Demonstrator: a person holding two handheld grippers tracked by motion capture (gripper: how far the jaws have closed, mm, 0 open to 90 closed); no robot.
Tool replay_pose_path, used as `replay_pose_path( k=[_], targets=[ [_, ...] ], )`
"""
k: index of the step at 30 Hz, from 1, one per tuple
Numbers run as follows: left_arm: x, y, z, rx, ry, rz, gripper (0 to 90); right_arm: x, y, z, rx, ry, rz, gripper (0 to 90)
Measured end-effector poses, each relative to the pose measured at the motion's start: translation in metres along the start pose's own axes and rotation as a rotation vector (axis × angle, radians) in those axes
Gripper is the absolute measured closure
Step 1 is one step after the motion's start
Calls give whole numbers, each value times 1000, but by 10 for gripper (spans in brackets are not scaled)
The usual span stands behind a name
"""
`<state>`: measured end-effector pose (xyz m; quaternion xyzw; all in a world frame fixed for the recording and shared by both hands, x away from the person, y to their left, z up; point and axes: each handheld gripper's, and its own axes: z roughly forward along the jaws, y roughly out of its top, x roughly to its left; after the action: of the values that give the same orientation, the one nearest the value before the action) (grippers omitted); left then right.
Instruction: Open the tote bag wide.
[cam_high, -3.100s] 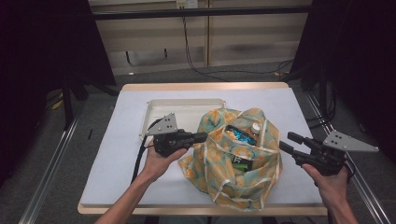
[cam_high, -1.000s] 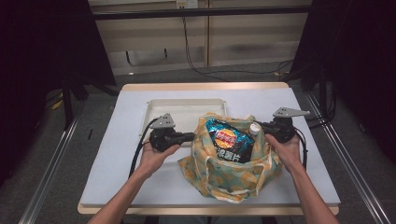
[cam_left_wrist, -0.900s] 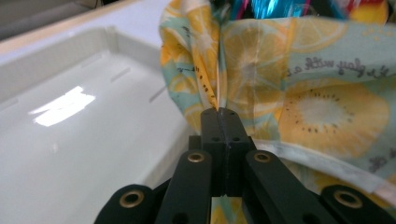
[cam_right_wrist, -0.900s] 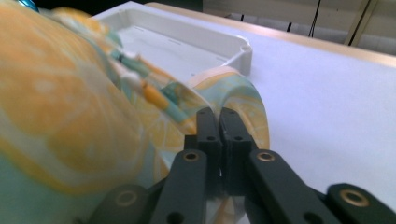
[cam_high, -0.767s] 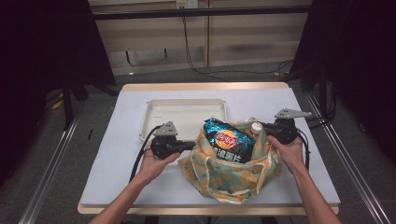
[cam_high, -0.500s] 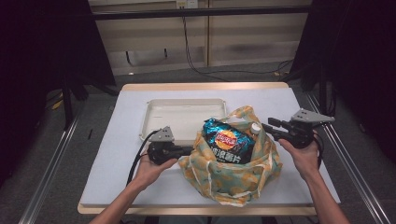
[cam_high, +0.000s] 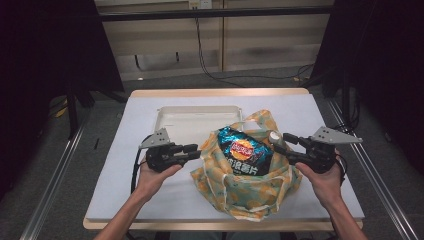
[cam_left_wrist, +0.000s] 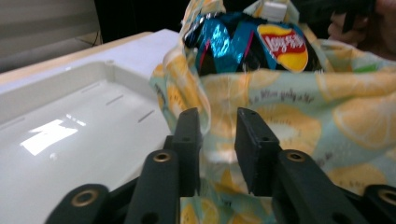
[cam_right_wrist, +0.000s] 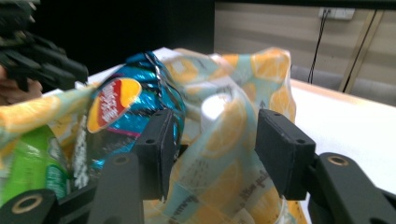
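While both grippers' jaws have just been opening, the left gripper (cam_high: 192, 149) and right gripper (cam_high: 286, 144) stand parted, releasing the lemon-print bag (cam_high: 250, 192) near the table's (cam_high: 120, 190) front edge; next, seemingly, extracting the chip packet (cam_high: 244, 152).

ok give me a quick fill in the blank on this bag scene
1. The chip bag sticks out of the top of a cloth bag printed with ____.
2. Behind the cloth bag lies an empty white ____.
3. The left tool stands at the cloth bag's ____ side in the high view.

Missing words: lemons; tray; left
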<state>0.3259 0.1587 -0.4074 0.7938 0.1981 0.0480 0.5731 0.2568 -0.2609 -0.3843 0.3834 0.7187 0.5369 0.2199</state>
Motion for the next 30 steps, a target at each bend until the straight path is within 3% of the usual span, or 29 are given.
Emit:
replay_pose_path(
  k=[3, 5, 6, 9, 10, 11, 13, 18, 19, 21, 23, 27, 30],
  targets=[
    [0, 4, 12, 0, 24, 20, 610, 1, -2, 1, 19, -3, -18, 555],
    [2, 4, 23, 28, 41, 36, 597, 0, -4, -2, 18, 11, -24, 686],
    [4, 3, 28, 34, 39, 32, 567, -2, -5, -4, 17, 10, -20, 699],
    [7, -1, 41, 64, 45, 32, 552, -5, -7, -7, 12, 10, -24, 858],
    [7, -1, 43, 76, 48, 35, 596, -6, -8, -8, 14, 9, -24, 886],
    [8, -1, 43, 72, 39, 34, 841, -6, -8, -9, 12, -10, -18, 900],
    [9, 0, 41, 54, 41, 15, 894, -10, -8, -13, 0, -36, -10, 900],
    [19, 1, 32, 21, 60, -44, 898, -25, -11, -20, -19, -95, 27, 900],
    [22, -1, 31, 28, 69, -51, 898, -32, -16, -19, -10, -127, 40, 900],
    [25, -5, 30, 49, 70, -65, 899, -35, -19, -18, 5, -129, 52, 900],
    [25, -12, 27, 93, 58, -68, 899, -41, -30, -15, 52, -150, 55, 900],
    [18, -15, 19, 113, 22, -76, 900, -41, -37, -17, 66, -142, 58, 900],
    [7, -17, 10, 143, -20, -51, 899, -33, -41, -24, 74, -112, 44, 900]
  ],
)
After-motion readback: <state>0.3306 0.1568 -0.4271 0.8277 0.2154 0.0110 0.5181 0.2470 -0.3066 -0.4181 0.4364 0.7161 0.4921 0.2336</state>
